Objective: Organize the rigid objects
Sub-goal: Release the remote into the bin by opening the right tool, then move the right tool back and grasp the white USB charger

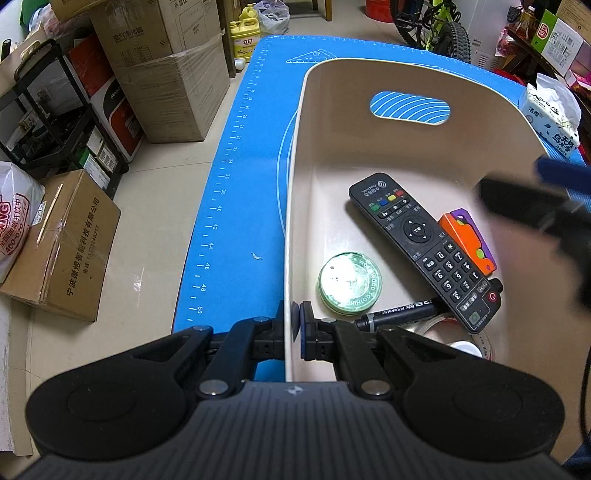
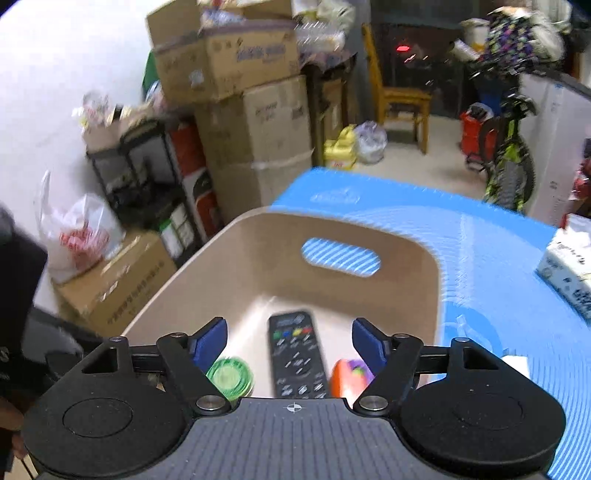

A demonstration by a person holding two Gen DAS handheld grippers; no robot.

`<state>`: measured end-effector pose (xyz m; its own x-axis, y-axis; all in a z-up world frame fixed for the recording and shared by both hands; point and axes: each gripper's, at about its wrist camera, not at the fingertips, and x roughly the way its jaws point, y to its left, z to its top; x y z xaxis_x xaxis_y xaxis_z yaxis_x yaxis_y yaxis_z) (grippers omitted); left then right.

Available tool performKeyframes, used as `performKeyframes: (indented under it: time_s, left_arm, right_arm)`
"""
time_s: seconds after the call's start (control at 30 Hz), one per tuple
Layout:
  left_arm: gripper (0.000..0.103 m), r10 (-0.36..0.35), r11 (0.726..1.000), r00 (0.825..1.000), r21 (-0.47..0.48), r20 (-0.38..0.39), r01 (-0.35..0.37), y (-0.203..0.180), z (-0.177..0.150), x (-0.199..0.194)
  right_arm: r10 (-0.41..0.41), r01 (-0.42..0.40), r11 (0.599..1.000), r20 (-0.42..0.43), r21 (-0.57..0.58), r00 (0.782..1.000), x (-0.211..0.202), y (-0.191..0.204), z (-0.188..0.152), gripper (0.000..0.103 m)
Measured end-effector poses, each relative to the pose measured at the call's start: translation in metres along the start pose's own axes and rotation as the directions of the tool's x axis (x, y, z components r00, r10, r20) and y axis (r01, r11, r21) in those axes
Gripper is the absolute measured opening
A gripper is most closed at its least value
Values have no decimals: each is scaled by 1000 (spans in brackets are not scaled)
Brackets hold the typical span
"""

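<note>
A beige plastic bin (image 1: 388, 155) with a handle slot stands on a blue mat (image 1: 236, 177). Inside lie a black remote (image 1: 424, 247), a round green tin (image 1: 349, 282), an orange and purple toy (image 1: 469, 240), a black marker (image 1: 399, 313) and a tape roll (image 1: 461, 332). My left gripper (image 1: 291, 325) is shut on the bin's left wall near the front. My right gripper (image 2: 290, 341) is open and empty above the bin (image 2: 258, 258), over the remote (image 2: 297, 354), the tin (image 2: 231, 376) and the toy (image 2: 349, 376); it shows blurred in the left wrist view (image 1: 535, 210).
A tissue pack (image 1: 550, 114) sits on the mat at the far right, also in the right wrist view (image 2: 569, 269). Cardboard boxes (image 1: 166, 66), a black rack (image 1: 55, 122) and a box on the floor (image 1: 62, 243) stand left of the table. A bicycle (image 1: 439, 26) stands behind.
</note>
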<state>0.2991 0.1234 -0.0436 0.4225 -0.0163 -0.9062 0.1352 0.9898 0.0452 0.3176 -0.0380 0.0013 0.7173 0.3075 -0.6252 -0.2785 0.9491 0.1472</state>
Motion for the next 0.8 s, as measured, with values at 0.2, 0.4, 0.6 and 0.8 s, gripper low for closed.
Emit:
performKeyframes:
  time_s: [0.2, 0.4, 0.6, 0.8]
  left_arm:
    - [6, 0, 1000, 1000, 0, 0, 0, 0, 0, 0]
    - [6, 1, 1000, 1000, 1, 0, -1, 1, 0, 0]
    - [7, 2, 1000, 1000, 1, 0, -2, 1, 0, -1]
    - [7, 2, 1000, 1000, 0, -1, -2, 2, 0, -1]
  right_arm:
    - [-105, 102, 994, 119, 32, 987, -28, -32, 4, 92]
    - [-277, 269, 961, 154, 69, 948, -33, -73, 0, 93]
    - [-356, 344, 932, 109, 116, 928, -15, -113, -15, 93]
    - [-383, 379, 922, 36, 84, 923, 14, -131, -34, 92]
